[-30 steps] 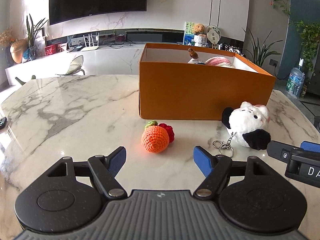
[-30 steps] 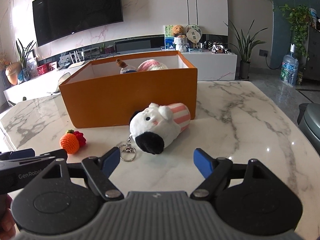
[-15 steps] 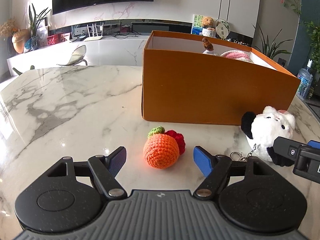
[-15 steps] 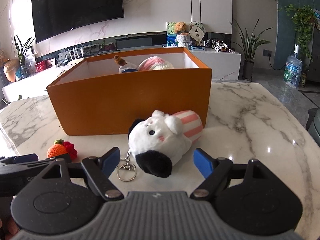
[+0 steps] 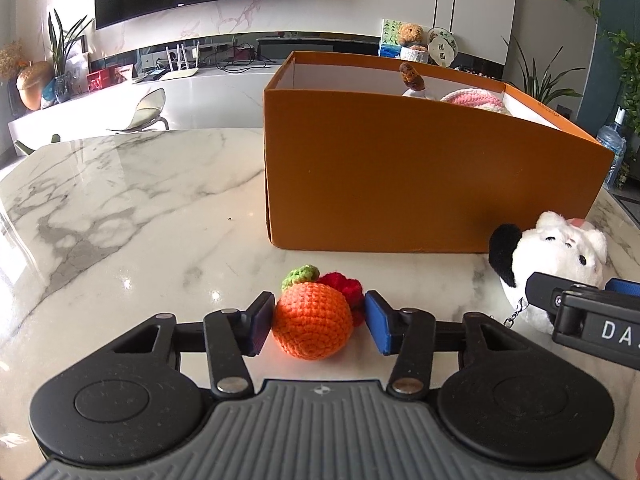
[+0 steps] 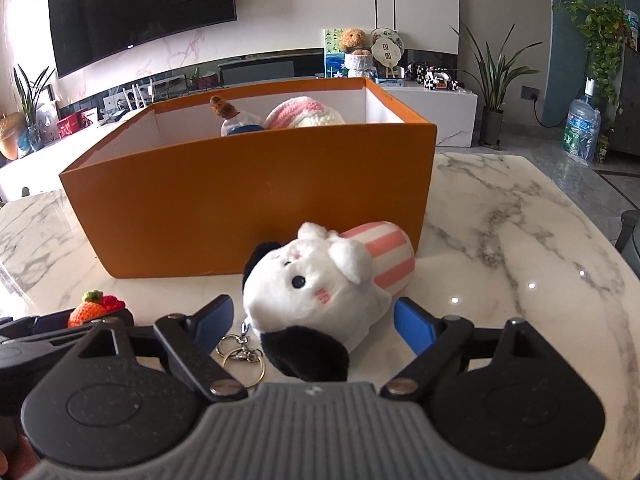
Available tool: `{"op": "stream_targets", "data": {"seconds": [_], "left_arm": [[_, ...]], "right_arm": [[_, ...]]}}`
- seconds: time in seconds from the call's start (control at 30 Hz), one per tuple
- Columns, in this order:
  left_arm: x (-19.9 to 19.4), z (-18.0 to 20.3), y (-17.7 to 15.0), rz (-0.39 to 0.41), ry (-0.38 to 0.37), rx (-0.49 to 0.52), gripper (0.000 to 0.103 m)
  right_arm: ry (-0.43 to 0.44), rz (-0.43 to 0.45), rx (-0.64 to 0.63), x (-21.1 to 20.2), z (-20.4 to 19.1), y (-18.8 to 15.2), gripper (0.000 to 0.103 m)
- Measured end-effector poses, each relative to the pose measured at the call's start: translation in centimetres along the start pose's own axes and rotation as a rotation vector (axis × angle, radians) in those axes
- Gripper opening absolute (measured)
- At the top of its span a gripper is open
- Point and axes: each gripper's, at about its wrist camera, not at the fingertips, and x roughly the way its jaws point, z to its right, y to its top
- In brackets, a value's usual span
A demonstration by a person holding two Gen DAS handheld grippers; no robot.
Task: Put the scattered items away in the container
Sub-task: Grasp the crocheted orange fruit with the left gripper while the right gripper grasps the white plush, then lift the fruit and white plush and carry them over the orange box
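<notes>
An orange crochet fruit (image 5: pixel 313 325) with a green top and a red piece behind it lies on the marble table, in front of the orange box (image 5: pixel 420 184). My left gripper (image 5: pixel 319 326) has narrowed around it; the left pad touches it, the right pad sits close. A white plush toy (image 6: pixel 316 296) with black patches, a pink-striped body and a key ring lies in front of the box (image 6: pixel 248 204). My right gripper (image 6: pixel 314 322) is open around the plush, with the pads apart from it. The plush also shows in the left wrist view (image 5: pixel 552 268).
The box holds a small corked bottle (image 6: pixel 230 118) and a pink-and-white crochet item (image 6: pixel 306 112). The marble table (image 5: pixel 120 208) stretches left of the box. A TV, a low cabinet and plants stand behind. The right gripper's finger (image 5: pixel 580 308) shows at the left wrist view's right edge.
Both grippers moved forward and down to their items. The left jaws narrowed around the orange fruit. The right gripper stayed open and now straddles the plush.
</notes>
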Motion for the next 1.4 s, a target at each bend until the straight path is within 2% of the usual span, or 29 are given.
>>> {"op": "stream_targets", "data": {"seconds": [0.13,0.2,0.27,0.5,0.57,0.9,1.2,1.4], "left_arm": [[0.0,-0.1,0.2,-0.002,-0.004,-0.001,0.055],[0.0,-0.1,0.2,-0.002,-0.007,0.001,0.053],[-0.1,-0.2,0.2,-0.005,-0.017,-0.005,0.053],[-1.1,0.3,0.1,-0.003,-0.049,-0.011,0.047],[-1.6,0.5,0.1,0.003,-0.055,-0.009,0.047],[-5.8,1.3,0.5,0.06,-0.08,0.008,0.047],[-11.0,2.0,2.2,0.159,-0.101,0.021,0.047],[-13.9,2.7,4.2,0.244,-0.106,0.061,0.047]], "right_arm": [[-0.011,-0.035,0.023,1.0,0.2,0.1,0.088],[-0.007,-0.041,0.023,1.1,0.2,0.1,0.084],[-0.002,-0.044,0.019,1.0,0.2,0.1,0.073],[0.017,-0.049,0.012,0.3,0.5,0.0,0.065],[0.021,-0.045,0.005,-0.3,0.5,0.1,0.059],[0.046,-0.002,-0.012,-5.0,1.0,0.1,0.058],[0.075,0.103,-0.051,-11.2,1.1,1.2,0.058],[0.11,0.189,-0.107,-14.7,1.0,3.2,0.058]]}}
